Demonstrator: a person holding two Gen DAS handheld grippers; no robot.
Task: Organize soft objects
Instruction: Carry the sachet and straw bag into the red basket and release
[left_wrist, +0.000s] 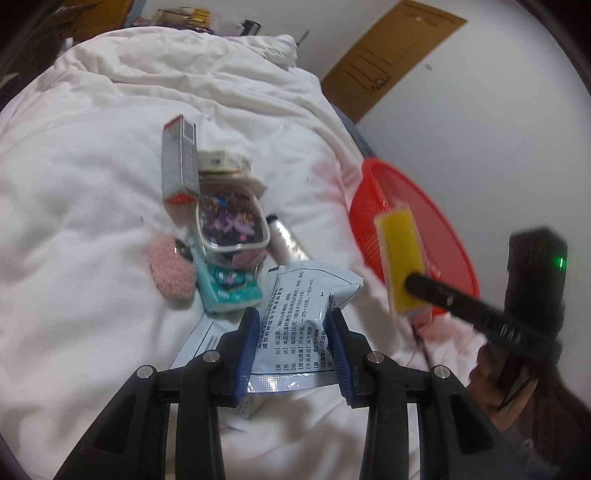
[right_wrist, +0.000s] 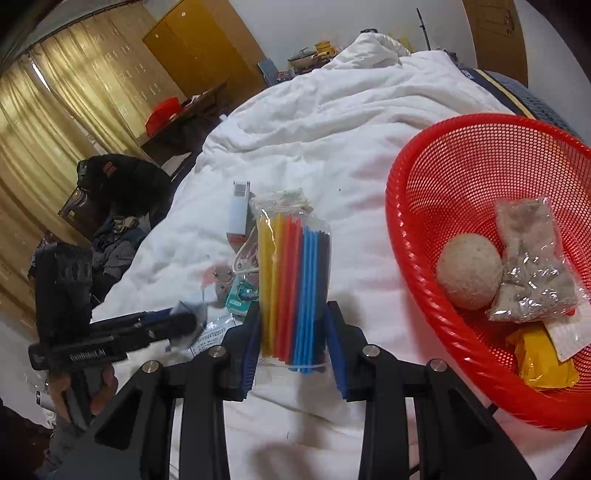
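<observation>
Left gripper (left_wrist: 291, 332) closed on white printed sachet (left_wrist: 295, 314), held just above white duvet (left_wrist: 92, 184). Right gripper (right_wrist: 291, 332) closed on clear pack of coloured straws (right_wrist: 291, 280), lifted beside red mesh basket (right_wrist: 424, 280). Inside basket: grey ball (right_wrist: 469, 271), clear bag of grey filling (right_wrist: 532, 266), yellow packet (right_wrist: 543, 362). Left of basket, farther on duvet: pink fluffy pouch (left_wrist: 171, 273), teal tissue pack (left_wrist: 229, 290), upright carton (left_wrist: 179, 158).

white duvet (right_wrist: 332, 122) on bed | white wall (left_wrist: 480, 129) | wooden door (left_wrist: 391, 55) | yellow curtains (right_wrist: 55, 122) | wooden wardrobe (right_wrist: 199, 44)
</observation>
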